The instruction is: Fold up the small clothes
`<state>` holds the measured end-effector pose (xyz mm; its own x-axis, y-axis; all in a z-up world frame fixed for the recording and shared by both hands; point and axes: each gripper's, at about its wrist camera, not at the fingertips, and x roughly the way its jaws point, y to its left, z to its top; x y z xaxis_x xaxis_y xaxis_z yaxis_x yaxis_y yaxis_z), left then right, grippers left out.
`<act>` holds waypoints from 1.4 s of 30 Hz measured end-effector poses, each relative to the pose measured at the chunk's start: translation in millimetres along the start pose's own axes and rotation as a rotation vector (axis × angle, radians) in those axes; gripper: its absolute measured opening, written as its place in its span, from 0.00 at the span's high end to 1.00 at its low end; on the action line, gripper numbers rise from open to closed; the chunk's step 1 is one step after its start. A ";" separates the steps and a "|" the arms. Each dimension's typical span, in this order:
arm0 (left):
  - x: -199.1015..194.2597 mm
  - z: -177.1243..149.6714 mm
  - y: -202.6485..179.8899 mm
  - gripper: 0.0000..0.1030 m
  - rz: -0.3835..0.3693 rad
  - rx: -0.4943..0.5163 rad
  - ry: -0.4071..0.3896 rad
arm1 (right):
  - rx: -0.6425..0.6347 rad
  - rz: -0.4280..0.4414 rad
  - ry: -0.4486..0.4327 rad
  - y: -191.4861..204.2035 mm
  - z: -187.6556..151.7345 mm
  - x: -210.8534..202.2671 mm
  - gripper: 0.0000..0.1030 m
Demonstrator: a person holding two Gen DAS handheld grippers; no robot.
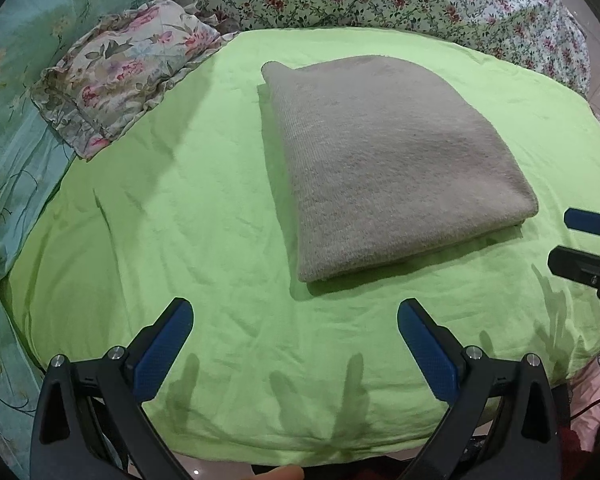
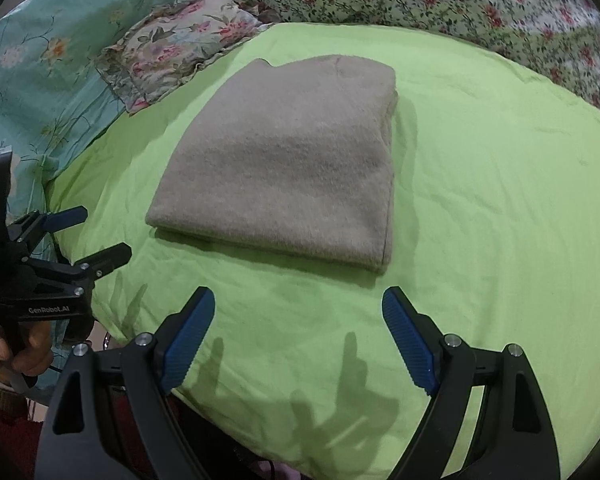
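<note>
With the left gripper (image 1: 295,312) and right gripper (image 2: 299,300) both wide and empty, regrasping the folded grey garment (image 1: 384,160) risks dragging layers apart.

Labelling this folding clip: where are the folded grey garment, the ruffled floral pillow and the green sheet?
folded grey garment (image 1: 384,160), left wrist view, middle of top layer.
ruffled floral pillow (image 2: 180,48), right wrist view, centre of face.
green sheet (image 2: 500,200), right wrist view, bare part.

In the left wrist view the right gripper (image 1: 560,240) is cut off by the right edge, only its finger ends showing. The hand (image 2: 16,354) on the left gripper (image 2: 108,236) runs off the near left edge. The garment's (image 2: 284,160) inner layers are hidden.
</note>
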<state>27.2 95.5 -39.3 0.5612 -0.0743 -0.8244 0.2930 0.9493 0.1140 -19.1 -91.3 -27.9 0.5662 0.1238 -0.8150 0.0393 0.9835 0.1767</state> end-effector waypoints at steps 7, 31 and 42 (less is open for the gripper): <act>-4.7 11.4 -3.5 0.01 0.020 0.030 -0.020 | -0.024 -0.001 -0.004 3.2 15.2 2.0 0.16; -5.4 44.3 5.8 0.01 -0.003 -0.036 -0.050 | -0.021 0.022 -0.015 0.9 56.1 8.2 0.15; -2.7 49.4 4.2 0.01 0.002 -0.033 -0.046 | -0.008 0.027 -0.016 2.2 64.1 14.0 0.15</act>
<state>65.2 84.6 -9.2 0.5973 -0.0855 -0.7974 0.2666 0.9589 0.0969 41.7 -95.8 -3.6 0.5798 0.1482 -0.8012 0.0176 0.9808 0.1942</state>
